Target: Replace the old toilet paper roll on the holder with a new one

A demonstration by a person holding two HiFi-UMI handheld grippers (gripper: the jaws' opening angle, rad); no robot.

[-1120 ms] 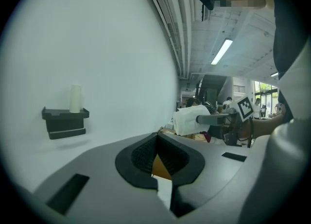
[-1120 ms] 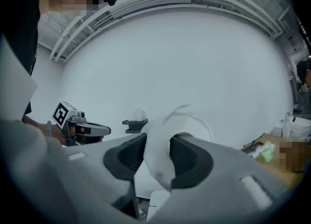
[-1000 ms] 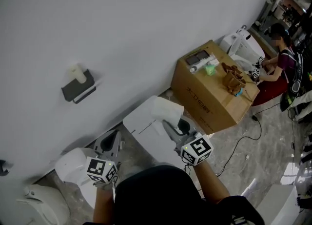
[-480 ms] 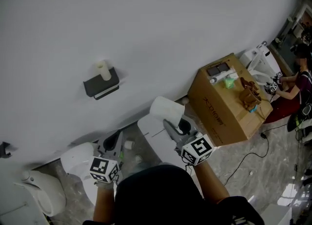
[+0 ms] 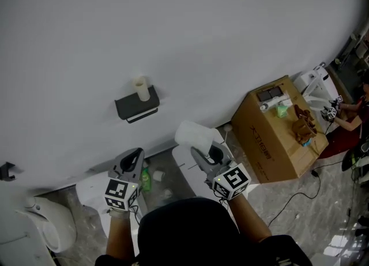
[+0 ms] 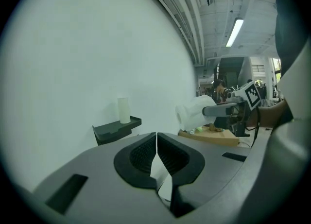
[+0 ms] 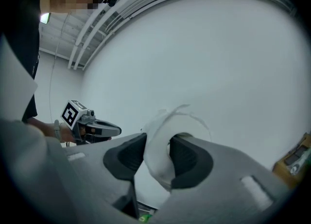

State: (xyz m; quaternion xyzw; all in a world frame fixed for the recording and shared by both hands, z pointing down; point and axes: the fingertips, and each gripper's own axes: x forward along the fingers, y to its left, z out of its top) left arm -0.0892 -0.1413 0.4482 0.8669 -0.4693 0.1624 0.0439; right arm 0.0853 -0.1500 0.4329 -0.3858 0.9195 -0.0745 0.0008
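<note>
Currently the old roll stands upright, long axis vertical, toward the right end of the wall holder's top, ahead of both grippers. The left gripper is the nearer, well short of the holder, jaws pressed together on nothing. The right gripper pinches the new roll's wall, one jaw inside its bore, right of the holder.

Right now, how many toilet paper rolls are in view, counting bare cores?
2. A full white roll is gripped in the right claw; a bare core stands upright on the dark wall holder. Others may be out of sight.
</note>
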